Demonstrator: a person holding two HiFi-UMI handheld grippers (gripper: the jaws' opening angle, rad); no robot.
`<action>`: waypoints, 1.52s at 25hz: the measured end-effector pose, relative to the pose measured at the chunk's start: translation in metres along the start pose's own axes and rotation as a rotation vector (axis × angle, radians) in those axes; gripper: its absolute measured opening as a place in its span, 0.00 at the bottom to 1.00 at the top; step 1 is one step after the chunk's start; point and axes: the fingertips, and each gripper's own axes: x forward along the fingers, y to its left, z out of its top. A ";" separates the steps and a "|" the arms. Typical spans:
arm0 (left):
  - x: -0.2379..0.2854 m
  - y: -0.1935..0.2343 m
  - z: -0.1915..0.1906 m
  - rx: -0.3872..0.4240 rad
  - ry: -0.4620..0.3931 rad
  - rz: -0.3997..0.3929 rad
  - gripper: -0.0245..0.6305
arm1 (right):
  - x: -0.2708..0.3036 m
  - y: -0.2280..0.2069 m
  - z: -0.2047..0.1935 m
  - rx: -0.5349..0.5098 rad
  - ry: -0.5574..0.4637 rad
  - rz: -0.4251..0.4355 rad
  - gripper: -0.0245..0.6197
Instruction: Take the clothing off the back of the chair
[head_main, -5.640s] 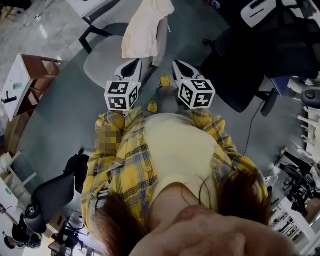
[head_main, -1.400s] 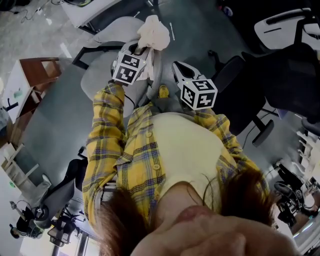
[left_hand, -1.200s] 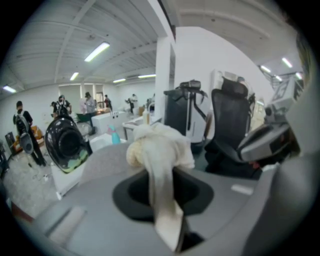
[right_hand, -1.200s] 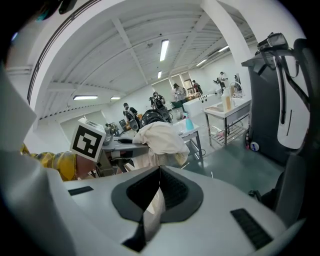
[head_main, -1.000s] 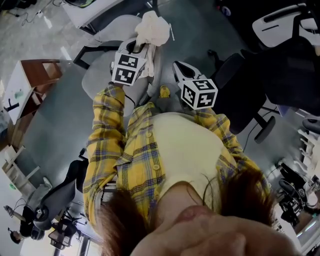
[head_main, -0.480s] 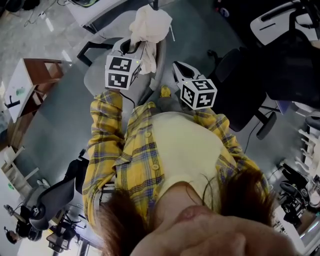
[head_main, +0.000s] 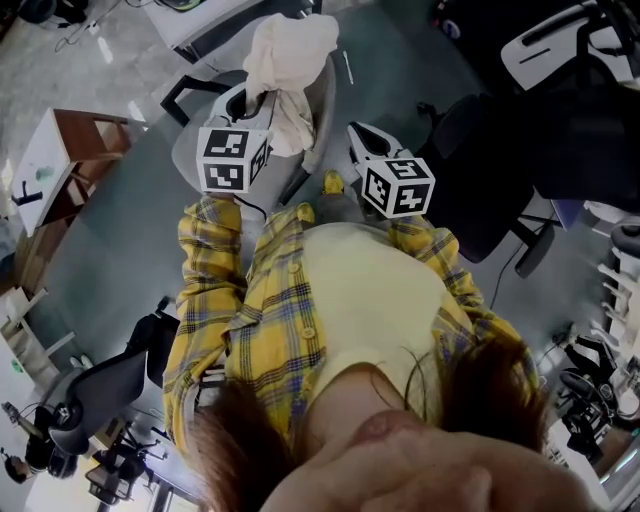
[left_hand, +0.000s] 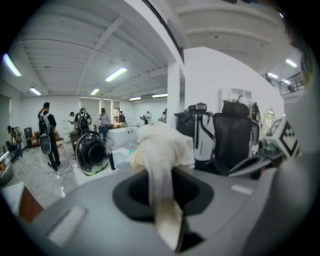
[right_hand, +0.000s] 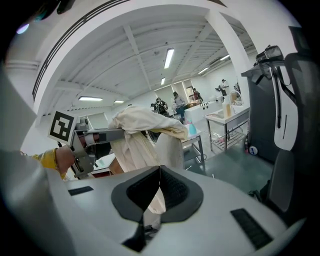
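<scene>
**A:** Cream fabric, all bunched. Why does the clothing (head_main: 290, 60) sit in a clump above the chair (head_main: 325, 115)?

**B:** The left gripper (head_main: 262, 98) has its fingers pinched narrow on one fold, so the rest hangs from that. Whether the tail touches the backrest, I can't tell.

**A:** And the poses?

**B:** The left arm reaches forward, its gripper tipped slightly down. The right gripper (head_main: 357, 130) waits beside the backrest, fingers closed together on nothing.
</scene>
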 end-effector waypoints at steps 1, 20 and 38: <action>-0.005 0.001 0.000 -0.006 -0.005 0.008 0.15 | 0.000 0.001 -0.001 0.000 0.001 0.001 0.06; -0.084 0.011 -0.031 -0.087 -0.022 0.151 0.15 | -0.007 0.028 -0.008 -0.034 -0.014 0.030 0.06; -0.112 0.013 -0.077 -0.213 -0.001 0.241 0.15 | -0.008 0.035 -0.006 -0.071 -0.026 0.032 0.06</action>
